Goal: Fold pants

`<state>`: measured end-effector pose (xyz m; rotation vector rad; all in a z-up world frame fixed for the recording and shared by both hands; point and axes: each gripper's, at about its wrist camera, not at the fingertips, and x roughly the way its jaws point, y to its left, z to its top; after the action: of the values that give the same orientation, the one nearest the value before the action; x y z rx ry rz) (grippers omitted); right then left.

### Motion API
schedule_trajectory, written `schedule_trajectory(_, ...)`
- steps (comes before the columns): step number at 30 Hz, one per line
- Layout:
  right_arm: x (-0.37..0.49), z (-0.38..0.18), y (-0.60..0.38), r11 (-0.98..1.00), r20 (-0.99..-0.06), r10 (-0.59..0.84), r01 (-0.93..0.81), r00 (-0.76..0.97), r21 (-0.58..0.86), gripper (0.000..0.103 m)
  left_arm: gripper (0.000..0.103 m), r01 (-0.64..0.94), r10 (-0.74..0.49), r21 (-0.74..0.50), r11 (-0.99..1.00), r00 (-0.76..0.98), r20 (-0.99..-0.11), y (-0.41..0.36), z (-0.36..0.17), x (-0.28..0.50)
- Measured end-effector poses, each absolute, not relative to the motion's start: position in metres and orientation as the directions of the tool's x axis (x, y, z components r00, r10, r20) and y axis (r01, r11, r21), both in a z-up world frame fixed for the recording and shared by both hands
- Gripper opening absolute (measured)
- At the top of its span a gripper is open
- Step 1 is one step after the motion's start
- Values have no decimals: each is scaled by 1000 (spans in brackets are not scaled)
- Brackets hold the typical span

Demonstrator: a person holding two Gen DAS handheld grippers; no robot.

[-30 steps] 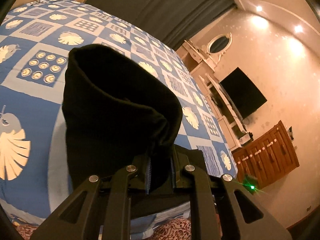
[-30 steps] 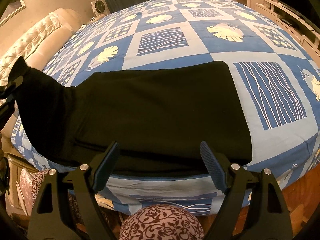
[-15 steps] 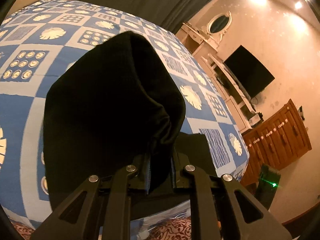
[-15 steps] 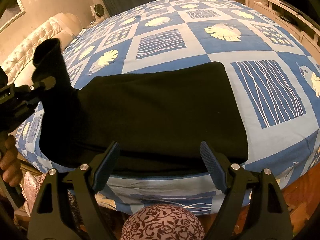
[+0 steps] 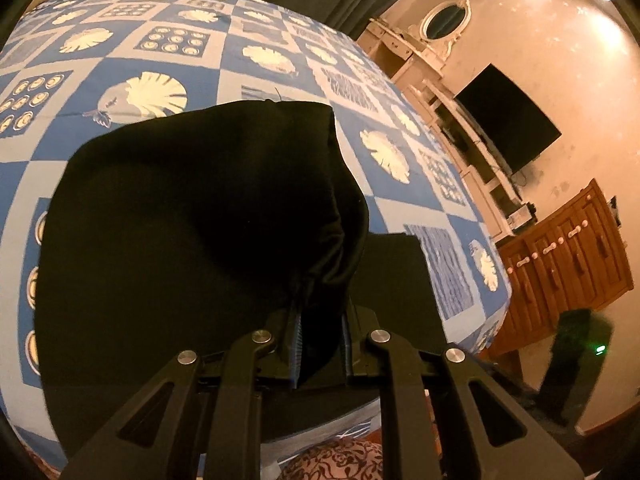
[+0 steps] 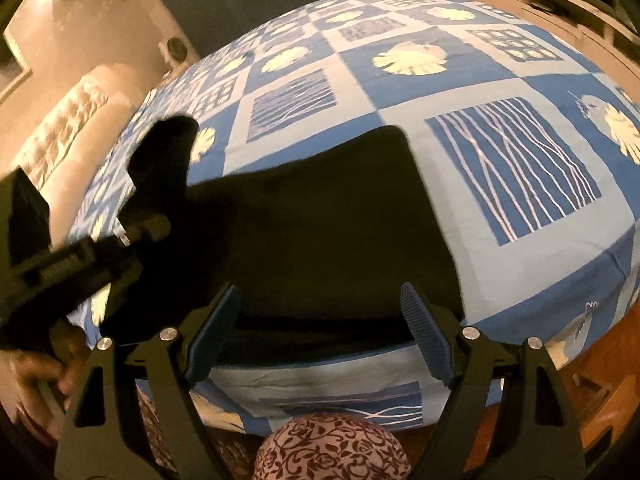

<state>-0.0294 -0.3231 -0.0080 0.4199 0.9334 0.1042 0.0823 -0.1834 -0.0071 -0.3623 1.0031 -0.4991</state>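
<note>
Black pants (image 6: 320,232) lie flat across the near part of a bed with a blue and white patterned cover (image 6: 512,168). My left gripper (image 5: 320,344) is shut on one end of the pants (image 5: 200,216) and holds that end lifted and bunched above the rest of the cloth. In the right wrist view the left gripper (image 6: 132,240) shows at the left, with cloth standing up from it. My right gripper (image 6: 320,328) is open and empty, just above the near edge of the pants.
A padded white headboard (image 6: 68,128) is at the left of the bed. A wall TV (image 5: 508,120), white shelving (image 5: 448,92) and a wooden dresser (image 5: 568,256) stand beyond the bed's far side. A floral-patterned knee (image 6: 332,448) is below the grippers.
My left gripper has carried the lifted end of the pants rightward over the flat part. My right gripper has stayed open and shifted a little toward the bed.
</note>
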Motion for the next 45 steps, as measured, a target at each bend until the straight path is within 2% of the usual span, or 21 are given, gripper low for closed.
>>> schedule_trajectory(8,-30,-10,-336,896,-743,261,132,616,424,83,15,221,-514,-466,857,434,-740,-203,-21,86)
schedule_trajectory(14,-31,-9,-344,882,-727,262,148,635,447,83,15,268,-500,-423,866,441,-745,-220,-19,82)
schedule_trajectory(20,-32,-10,-347,873,-719,272,151,639,464,83,18,293,-457,-358,886,428,-780,-236,-39,80)
schedule_trajectory(23,-32,-9,-347,868,-713,282,145,642,475,83,27,301,-477,-376,876,437,-762,-236,-37,76)
schedule_trajectory(25,-31,-8,-347,861,-706,303,134,641,491,83,38,317,-501,-394,863,435,-748,-235,-33,71)
schedule_trajectory(30,-29,-10,-342,850,-697,347,104,627,517,88,47,349,-562,-445,825,418,-714,-225,-19,49)
schedule_trajectory(35,-27,-12,-335,830,-683,414,59,602,555,88,64,348,-590,-478,807,439,-677,-194,-2,28)
schedule_trajectory(36,-27,-12,-334,823,-678,435,44,592,567,88,72,343,-592,-483,806,445,-672,-187,0,26)
schedule_trajectory(40,-21,-16,-325,793,-666,514,-5,541,609,88,78,303,-570,-484,821,469,-674,-140,4,18)
schedule_trajectory(45,-4,-24,-317,733,-650,609,-11,454,680,89,80,241,-528,-473,847,480,-701,-86,-5,14)
